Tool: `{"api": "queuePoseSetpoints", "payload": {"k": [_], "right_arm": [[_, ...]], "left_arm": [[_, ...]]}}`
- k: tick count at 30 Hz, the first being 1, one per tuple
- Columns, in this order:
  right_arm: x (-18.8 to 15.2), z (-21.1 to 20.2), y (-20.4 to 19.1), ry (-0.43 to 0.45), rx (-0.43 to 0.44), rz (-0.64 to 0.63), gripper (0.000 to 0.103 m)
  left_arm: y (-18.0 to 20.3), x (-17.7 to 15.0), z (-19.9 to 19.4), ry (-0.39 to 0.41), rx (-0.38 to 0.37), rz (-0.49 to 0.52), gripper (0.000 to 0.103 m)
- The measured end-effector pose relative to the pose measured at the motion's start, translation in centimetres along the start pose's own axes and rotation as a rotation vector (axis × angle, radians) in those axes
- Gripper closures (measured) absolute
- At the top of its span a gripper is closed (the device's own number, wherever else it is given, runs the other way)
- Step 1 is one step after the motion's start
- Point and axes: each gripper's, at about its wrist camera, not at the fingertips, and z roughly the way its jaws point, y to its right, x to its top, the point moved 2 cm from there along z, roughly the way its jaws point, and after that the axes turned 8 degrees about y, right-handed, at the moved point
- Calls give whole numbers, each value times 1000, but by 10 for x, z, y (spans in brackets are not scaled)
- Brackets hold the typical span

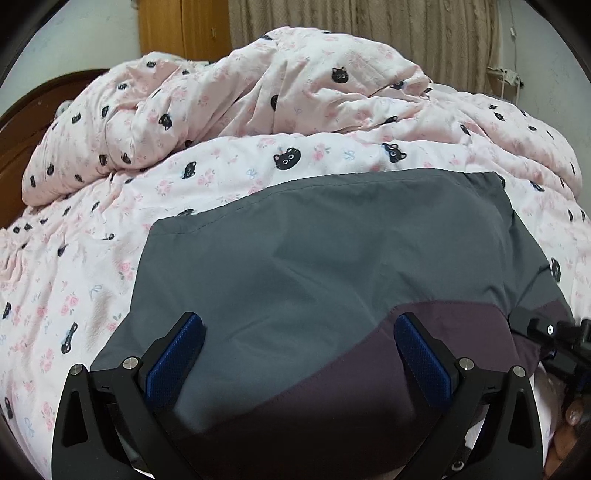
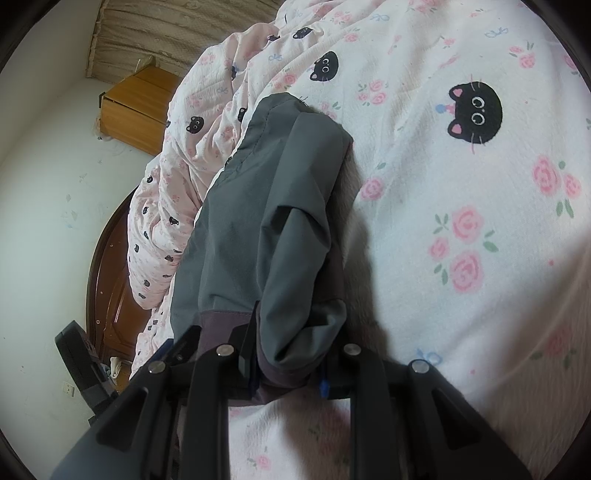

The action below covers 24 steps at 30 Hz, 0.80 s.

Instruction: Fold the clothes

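A grey garment with a dark purple band lies flat on the bed. My left gripper is open just above its near part, blue pads spread wide and empty. My right gripper is shut on a folded edge of the grey garment where the purple band meets the grey; the cloth bunches up between its jaws. The right gripper also shows at the right edge of the left wrist view.
A pink duvet with black cat faces and roses is heaped at the back of the bed and covers it. A dark wooden headboard is at the left. A wooden cabinet and a curtain stand beyond.
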Motion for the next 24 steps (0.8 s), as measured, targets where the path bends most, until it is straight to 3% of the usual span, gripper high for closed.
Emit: {"api": "queuePoseSetpoints", "payload": {"k": [7,16,24], "right_arm": [[0,1,1,-1,1,3,81],[1,1,0,-2,2,2,81],[2,-1,-6,5,-7,-11,79]], "left_arm": [[-3,0,18,-65,-43,-24,0],[-21,-13,-33,57,-73,-63,0],[-8,-23,-16,8,-58,1,0]]}}
